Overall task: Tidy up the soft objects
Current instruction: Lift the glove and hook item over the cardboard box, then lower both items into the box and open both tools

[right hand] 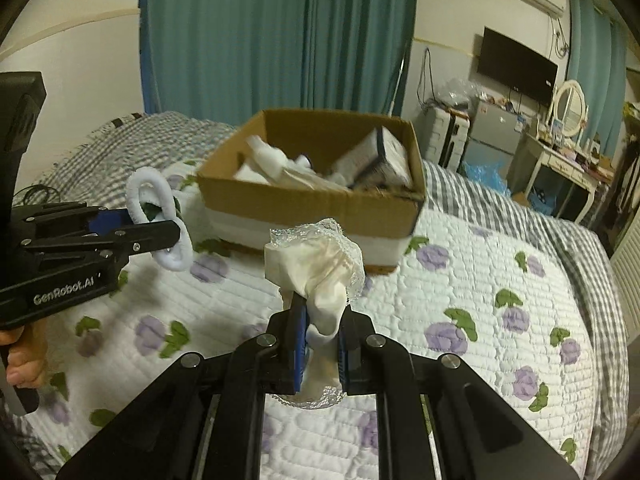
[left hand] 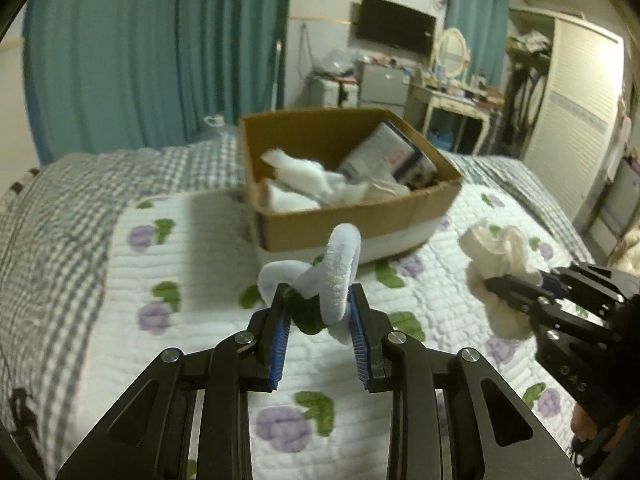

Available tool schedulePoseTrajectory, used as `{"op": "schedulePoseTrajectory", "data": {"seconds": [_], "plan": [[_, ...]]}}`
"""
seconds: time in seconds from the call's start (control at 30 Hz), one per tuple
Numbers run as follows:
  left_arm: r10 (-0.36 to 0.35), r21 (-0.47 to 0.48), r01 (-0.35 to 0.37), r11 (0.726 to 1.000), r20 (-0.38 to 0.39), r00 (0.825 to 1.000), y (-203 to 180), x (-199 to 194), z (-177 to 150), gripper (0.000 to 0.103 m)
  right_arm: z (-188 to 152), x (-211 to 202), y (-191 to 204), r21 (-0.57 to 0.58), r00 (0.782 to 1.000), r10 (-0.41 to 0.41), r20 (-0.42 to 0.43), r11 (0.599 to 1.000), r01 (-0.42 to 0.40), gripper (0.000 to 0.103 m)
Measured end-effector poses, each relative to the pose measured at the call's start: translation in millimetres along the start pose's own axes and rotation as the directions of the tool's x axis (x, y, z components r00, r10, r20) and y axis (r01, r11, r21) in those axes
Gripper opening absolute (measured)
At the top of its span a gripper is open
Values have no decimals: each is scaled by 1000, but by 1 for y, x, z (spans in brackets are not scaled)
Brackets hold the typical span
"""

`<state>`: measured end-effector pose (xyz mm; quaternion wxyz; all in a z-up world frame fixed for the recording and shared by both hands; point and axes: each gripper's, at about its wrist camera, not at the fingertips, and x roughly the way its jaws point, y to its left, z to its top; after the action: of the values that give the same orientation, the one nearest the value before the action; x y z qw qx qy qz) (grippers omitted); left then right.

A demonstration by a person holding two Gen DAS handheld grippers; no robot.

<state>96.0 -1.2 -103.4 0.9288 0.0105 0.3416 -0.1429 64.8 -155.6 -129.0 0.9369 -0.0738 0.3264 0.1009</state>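
Note:
My left gripper is shut on a fluffy pale-blue loop toy with a dark green part, held above the bed; it also shows in the right wrist view. My right gripper is shut on a cream cloth with lace trim, seen in the left wrist view too. An open cardboard box sits ahead on the bed, holding white soft items and a printed packet. Both grippers are in front of the box, apart from it.
The bed has a white quilt with purple flowers over a grey checked blanket. Teal curtains hang behind. A dressing table with mirror, a TV and a wardrobe stand at the right.

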Motion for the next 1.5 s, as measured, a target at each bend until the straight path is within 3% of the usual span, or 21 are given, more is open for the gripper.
{"op": "schedulePoseTrajectory", "data": {"seconds": [0.33, 0.93, 1.2, 1.5], "plan": [[55, -8, -54, 998, 146, 988, 20, -56, 16, 28, 23, -44, 23, -26, 996, 1, 84, 1000, 1, 12], [97, -69, -78, 995, 336, 937, 48, -104, 74, 28, 77, -78, 24, -50, 976, -27, 214, 998, 38, 12], [88, -70, -67, 995, 368, 926, 56, -93, 95, 28, 105, -76, 9, -50, 961, -26, 275, 998, 42, 12], [56, -57, -40, 998, 334, 941, 50, -47, 116, 28, 124, -43, -3, -97, 956, -5, 292, 995, 35, 12]]}}
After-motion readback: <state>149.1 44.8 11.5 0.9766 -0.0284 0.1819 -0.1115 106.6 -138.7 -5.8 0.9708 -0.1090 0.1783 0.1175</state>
